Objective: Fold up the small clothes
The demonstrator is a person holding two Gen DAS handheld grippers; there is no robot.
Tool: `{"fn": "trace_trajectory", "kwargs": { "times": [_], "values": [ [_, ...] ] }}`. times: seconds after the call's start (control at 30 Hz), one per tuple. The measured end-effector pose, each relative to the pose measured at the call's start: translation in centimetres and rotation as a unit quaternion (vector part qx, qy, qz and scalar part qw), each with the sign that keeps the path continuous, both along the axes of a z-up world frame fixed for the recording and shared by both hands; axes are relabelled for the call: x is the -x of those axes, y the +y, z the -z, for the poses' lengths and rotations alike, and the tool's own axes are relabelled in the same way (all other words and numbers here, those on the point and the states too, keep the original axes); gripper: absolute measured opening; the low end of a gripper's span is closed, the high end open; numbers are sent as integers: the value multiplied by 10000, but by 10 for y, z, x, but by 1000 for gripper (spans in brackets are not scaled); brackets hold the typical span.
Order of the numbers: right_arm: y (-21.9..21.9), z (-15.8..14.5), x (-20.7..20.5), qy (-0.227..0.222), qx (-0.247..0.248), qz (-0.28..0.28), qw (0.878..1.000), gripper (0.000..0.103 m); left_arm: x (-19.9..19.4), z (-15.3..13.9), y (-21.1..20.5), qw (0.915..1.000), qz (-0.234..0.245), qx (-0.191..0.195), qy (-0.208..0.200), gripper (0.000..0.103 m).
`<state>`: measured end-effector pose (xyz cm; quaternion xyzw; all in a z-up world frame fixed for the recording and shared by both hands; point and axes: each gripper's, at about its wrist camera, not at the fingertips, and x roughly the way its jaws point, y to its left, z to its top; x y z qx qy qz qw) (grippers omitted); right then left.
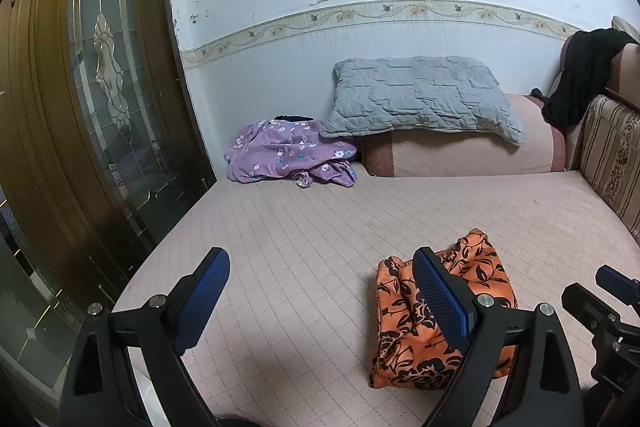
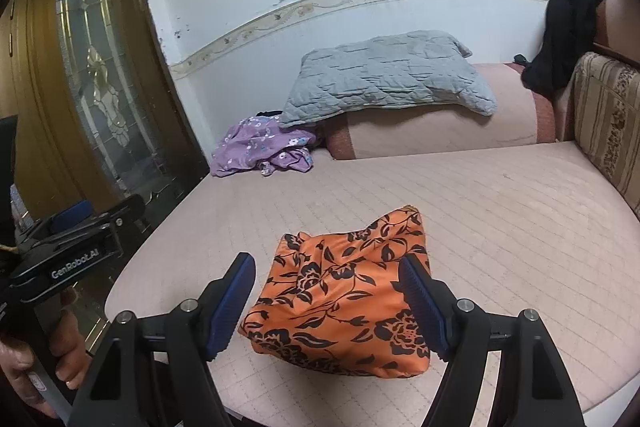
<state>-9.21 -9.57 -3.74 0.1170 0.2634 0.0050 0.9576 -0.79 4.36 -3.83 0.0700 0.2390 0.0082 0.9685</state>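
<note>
Orange floral garment [image 2: 340, 303] sits on the bed [image 2: 500, 227], near the front edge, bunched into a rough folded bundle with a puffy top and loose corner sticking up at the far side. Right tool [image 2: 328, 301] hovers over it, jaws spread wide on either side of the bundle, pads not pressing on cloth: open, holding nothing. Left tool [image 1: 320, 303] is off to the left of the garment, also open and empty; its right finger [image 1: 440, 299] overlaps the cloth in the left wrist view, contact not confirmable. A hand [image 2: 24, 367] is visible on the left tool's handle. Handling judgement: fabric looks thin, satiny, light, so likely slippery and zero stiffness; it will slump and slide rather than hold a crease, and layers may shear apart if pinched from one side only. Best hold is probably at an edge or corner, taking all layers in one pinch, e.g. the raised far corner [image 2: 412, 215] or the near hem, not the puffed middle. Two-point hold preferred to keep the fold line straight. Purple floral cloth [image 1: 288, 155] lies crumpled at the far end by the grey pillow [image 1: 420, 99], well apart, likely next in queue.
</note>
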Motion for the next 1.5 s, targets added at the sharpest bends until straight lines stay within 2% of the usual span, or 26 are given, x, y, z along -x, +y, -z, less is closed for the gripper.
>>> {"fn": "trace_trajectory", "kwargs": {
  "times": [0.27, 0.97, 1.5],
  "values": [
    [-8, 3, 0, 57, 33, 218, 9997, 77, 0, 1, -2, 10000, 11, -20, 19, 93],
    [-8, 8, -6, 112, 67, 210, 9997, 77, -14, 17, 4, 9995, 38, 57, 292, 93],
    [-11, 11, -38, 359, 303, 391, 9981, 77, -40, 37, 11, 9987, 84, 61, 499, 93]
  ]
}}
